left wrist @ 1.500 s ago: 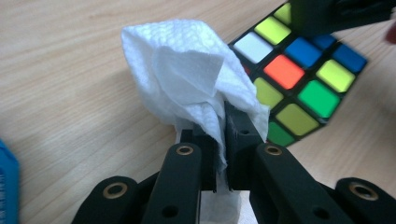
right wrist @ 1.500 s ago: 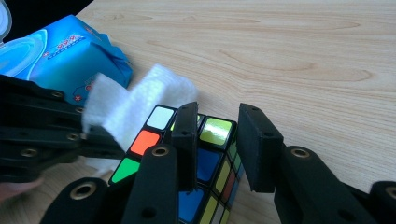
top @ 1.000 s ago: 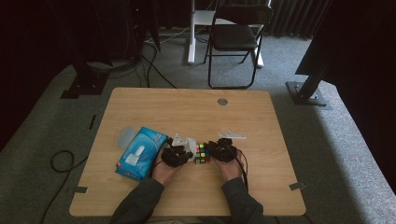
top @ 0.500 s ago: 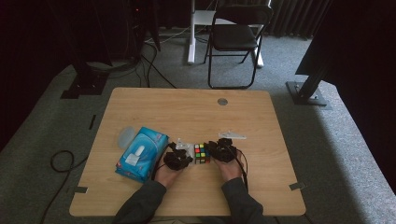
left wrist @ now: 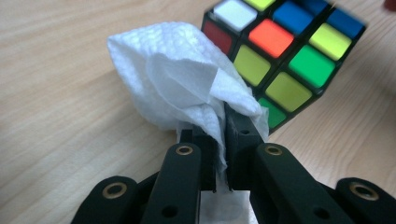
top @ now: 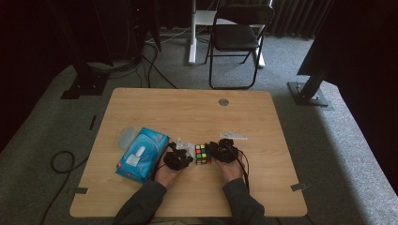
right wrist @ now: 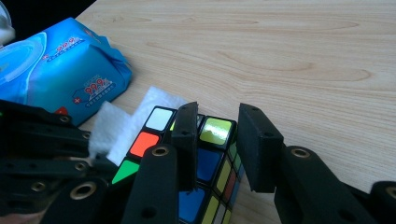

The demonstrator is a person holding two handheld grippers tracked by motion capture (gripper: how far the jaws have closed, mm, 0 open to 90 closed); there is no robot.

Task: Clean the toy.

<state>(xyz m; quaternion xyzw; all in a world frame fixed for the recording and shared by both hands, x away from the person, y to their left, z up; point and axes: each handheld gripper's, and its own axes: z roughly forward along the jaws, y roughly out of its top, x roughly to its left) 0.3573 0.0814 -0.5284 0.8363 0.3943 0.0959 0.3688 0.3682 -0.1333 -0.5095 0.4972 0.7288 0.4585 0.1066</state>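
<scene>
While the left gripper pinches a crinkly tissue (embossed), right jaws clamp the glossy cube.

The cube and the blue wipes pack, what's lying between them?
In the right gripper view, a white tissue, clamped in the left gripper, lies between the cube and the wipes pack.

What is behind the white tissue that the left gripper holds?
Behind the tissue stands the puzzle cube, close to it. The left gripper pinches the tissue. The tissue covers the cube's lower near corner, so contact there cannot be seen.
</scene>
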